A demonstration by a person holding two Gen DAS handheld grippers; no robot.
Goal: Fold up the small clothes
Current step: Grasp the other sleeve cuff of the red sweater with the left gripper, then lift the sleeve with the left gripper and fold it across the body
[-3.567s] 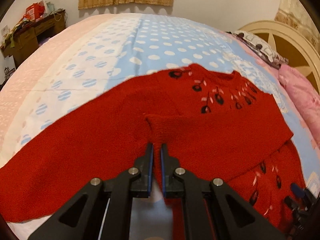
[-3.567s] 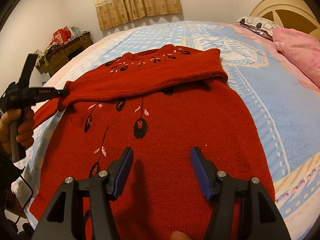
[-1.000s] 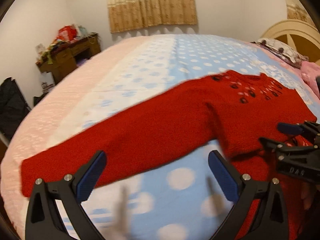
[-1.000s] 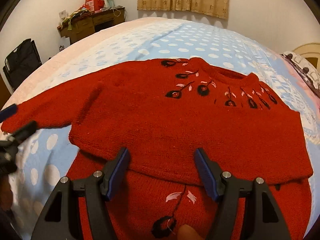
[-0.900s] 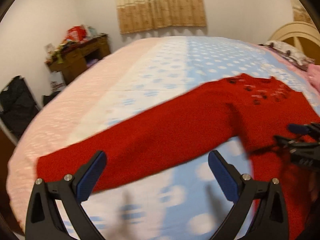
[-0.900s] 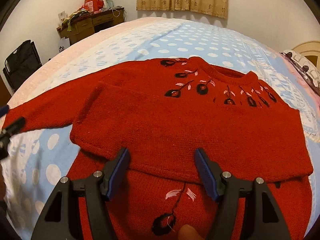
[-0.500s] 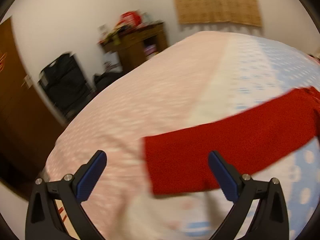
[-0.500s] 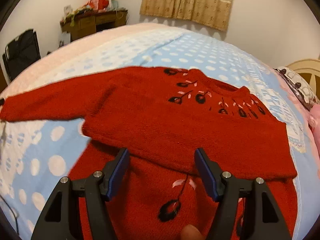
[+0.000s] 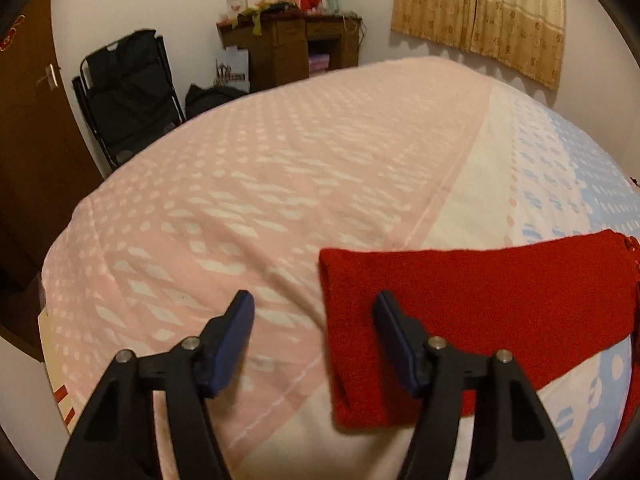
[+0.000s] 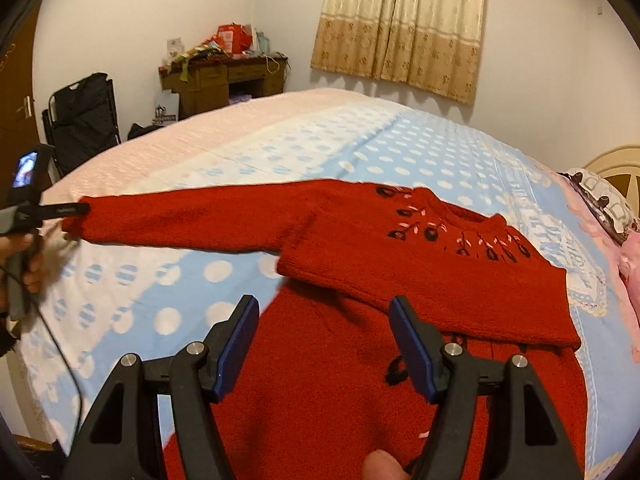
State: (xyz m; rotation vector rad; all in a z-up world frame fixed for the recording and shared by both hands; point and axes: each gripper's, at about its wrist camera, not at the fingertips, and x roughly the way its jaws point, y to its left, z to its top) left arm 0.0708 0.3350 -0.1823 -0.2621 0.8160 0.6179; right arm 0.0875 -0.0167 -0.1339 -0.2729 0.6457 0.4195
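Note:
A red knitted sweater [image 10: 400,280] with dark flower embroidery lies flat on the bed. One sleeve is folded across its chest; the other sleeve [image 10: 192,216] stretches out to the left. In the left wrist view that sleeve's cuff end [image 9: 460,300] lies flat on the pink part of the bedspread. My left gripper [image 9: 314,332] straddles the cuff's edge with its jaws closing; the pads do not press the cloth. The right wrist view shows that gripper [image 10: 74,209] at the cuff tip, held by a hand. My right gripper [image 10: 320,344] hovers open over the sweater's lower body, holding nothing.
The bed's left edge [image 9: 60,264] drops off close to the cuff. Beyond it stand a black folding chair [image 9: 128,92], a cluttered wooden desk [image 9: 288,44] and a brown door [image 9: 24,120]. Pillows [image 10: 604,200] and a headboard [image 10: 616,168] lie far right.
My left gripper swung left along the outstretched sleeve to its cuff, and its jaws narrowed. My right gripper lifted and drew back a little, still open, over the sweater.

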